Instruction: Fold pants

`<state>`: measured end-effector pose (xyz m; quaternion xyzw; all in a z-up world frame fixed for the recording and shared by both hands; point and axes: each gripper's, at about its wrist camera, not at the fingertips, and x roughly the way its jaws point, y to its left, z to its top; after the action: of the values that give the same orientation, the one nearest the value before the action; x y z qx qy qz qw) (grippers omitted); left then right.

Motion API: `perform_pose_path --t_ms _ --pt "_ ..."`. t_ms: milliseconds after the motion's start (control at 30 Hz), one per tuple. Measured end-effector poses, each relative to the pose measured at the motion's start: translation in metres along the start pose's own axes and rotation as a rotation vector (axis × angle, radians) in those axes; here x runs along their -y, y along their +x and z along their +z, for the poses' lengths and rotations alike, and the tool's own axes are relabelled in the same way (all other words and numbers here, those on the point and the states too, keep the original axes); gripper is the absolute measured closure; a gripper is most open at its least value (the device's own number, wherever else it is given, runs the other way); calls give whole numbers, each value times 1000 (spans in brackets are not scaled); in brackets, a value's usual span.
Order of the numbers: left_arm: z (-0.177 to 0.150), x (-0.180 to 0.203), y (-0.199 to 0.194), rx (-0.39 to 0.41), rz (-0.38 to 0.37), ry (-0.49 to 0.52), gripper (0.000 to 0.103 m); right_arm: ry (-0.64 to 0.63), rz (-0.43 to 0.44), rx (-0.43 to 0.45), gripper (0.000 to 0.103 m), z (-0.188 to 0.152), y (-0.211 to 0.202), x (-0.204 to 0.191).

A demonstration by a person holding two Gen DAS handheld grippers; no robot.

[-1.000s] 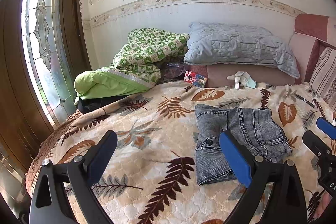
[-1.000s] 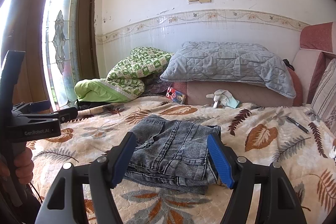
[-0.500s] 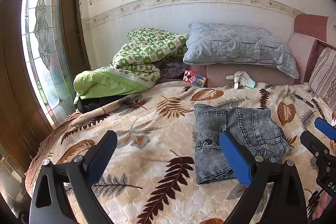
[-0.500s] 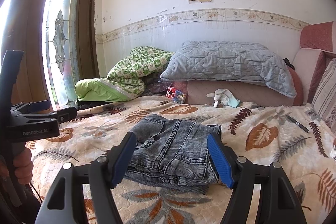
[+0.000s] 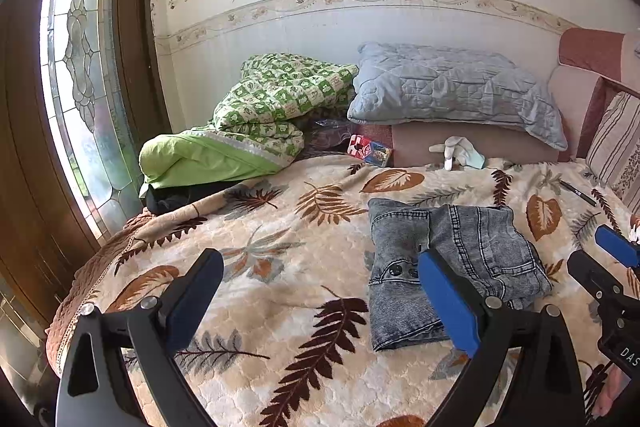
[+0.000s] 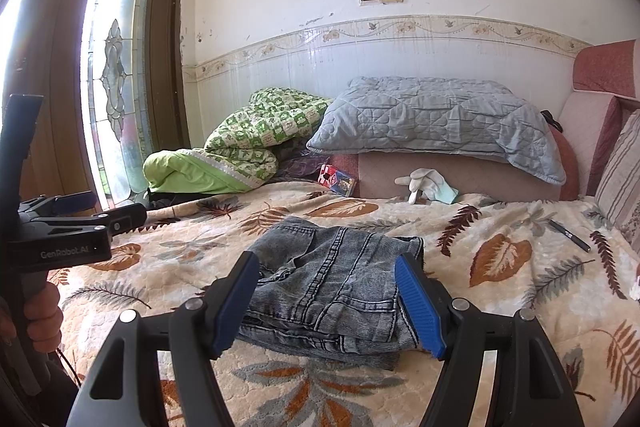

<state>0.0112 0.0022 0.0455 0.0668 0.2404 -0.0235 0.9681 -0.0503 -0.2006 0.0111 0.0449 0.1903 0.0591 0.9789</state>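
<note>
Grey denim pants [image 5: 448,263] lie folded in a compact stack on the leaf-patterned bedspread [image 5: 280,251]; they also show in the right wrist view [image 6: 332,287]. My left gripper [image 5: 320,291] is open and empty, held above the bed to the left of the pants. My right gripper [image 6: 328,303] is open and empty, hovering just in front of the stack with its jaws either side of the near edge, not touching. The right gripper's tip also shows at the right edge of the left wrist view [image 5: 608,259], and the left gripper at the left of the right wrist view [image 6: 76,227].
A green quilt [image 5: 256,123] and a blue-grey pillow [image 5: 452,91] lie at the head of the bed. A small red box [image 5: 370,149], a white glove [image 5: 456,151] and a black pen [image 5: 578,193] lie nearby. A glass door [image 5: 80,87] stands on the left.
</note>
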Motion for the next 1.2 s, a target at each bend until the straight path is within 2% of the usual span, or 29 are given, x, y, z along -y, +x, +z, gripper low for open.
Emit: perform_pose_path --t_ms 1200 --pt "0 -1 -7 17 -4 -9 5 -5 -1 -5 29 -1 1 0"
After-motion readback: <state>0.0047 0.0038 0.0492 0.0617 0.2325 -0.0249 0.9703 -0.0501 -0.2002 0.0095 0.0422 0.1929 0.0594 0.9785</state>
